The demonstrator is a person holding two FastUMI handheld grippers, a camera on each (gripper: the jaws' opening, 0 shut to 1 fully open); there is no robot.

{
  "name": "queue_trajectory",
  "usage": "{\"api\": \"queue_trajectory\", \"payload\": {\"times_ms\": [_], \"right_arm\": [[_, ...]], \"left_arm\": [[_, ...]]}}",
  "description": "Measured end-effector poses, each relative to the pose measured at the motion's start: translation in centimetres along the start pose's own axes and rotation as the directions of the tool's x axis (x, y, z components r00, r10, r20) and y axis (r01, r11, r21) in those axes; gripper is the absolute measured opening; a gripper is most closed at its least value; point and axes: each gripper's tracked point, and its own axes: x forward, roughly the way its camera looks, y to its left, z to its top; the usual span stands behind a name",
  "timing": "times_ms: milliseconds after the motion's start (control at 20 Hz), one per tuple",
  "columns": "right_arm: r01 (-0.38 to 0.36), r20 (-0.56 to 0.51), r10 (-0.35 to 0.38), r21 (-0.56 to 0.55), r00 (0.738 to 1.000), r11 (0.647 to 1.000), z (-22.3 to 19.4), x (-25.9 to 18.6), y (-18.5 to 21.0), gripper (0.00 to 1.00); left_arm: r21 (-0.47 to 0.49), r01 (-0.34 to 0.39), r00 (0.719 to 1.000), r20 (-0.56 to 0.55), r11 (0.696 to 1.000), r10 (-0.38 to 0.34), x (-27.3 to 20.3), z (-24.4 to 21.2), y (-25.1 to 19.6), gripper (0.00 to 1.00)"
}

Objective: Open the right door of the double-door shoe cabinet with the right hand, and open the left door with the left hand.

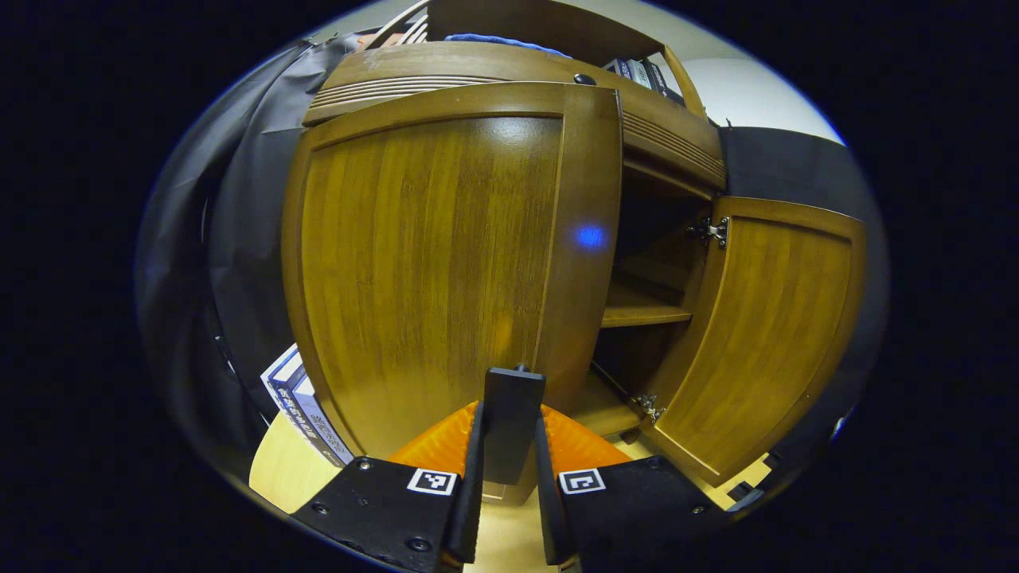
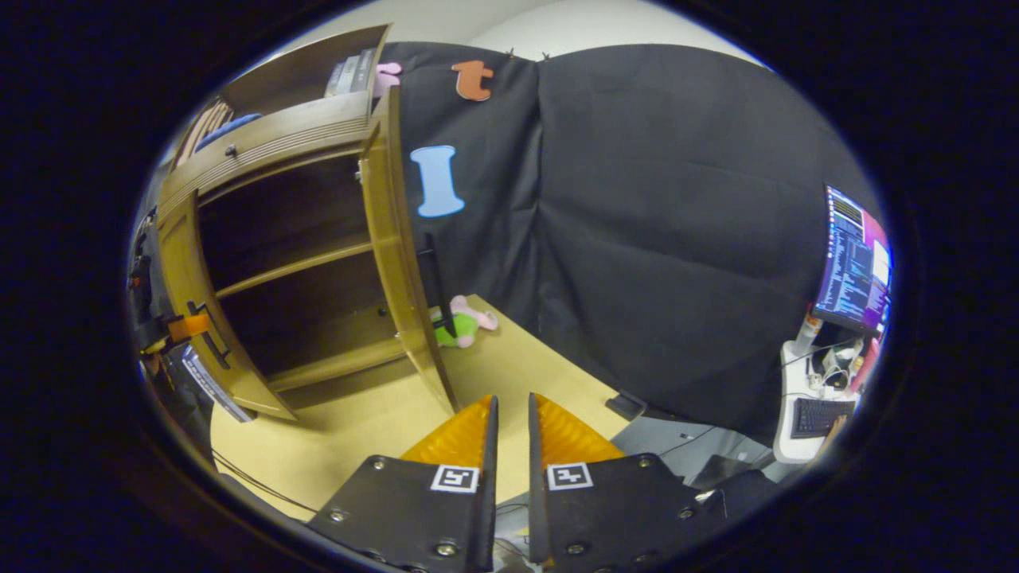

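Cabinet: brown wooden double-door shoe cabinet point(image 2: 302, 239) at ten o'clock in right gripper view, both doors swung open.
Left gripper point(image 1: 509, 430): jaws clamped on left door's dark upright handle point(image 1: 513, 398).
Right gripper point(image 2: 509, 430): jaws nearly closed, empty.

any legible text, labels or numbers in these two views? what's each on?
None can be quoted.
Books beside the cabinet: cover print too blurred to read.
Books on top: spines too small.
Square markers on both grippers: patterns, no words.
Monitor: lines too small to read.
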Motion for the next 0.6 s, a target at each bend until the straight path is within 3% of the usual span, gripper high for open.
{"api": "queue_trajectory", "payload": {"times_ms": [500,600], "right_arm": [[-0.184,-0.052,0.182,-0.03,0.982,0.982,-0.6,2.5,8.0,0.17],[-0.222,-0.064,0.218,-0.049,0.974,0.974,-0.9,2.9,9.6,0.17]], "left_arm": [[-0.082,-0.043,0.999,-0.013,0.996,0.042,-6.0,-1.2,3.0,0.33],[-0.119,-0.051,0.999,-0.014,0.992,0.05,-6.9,-1.3,3.7,0.28]]}}
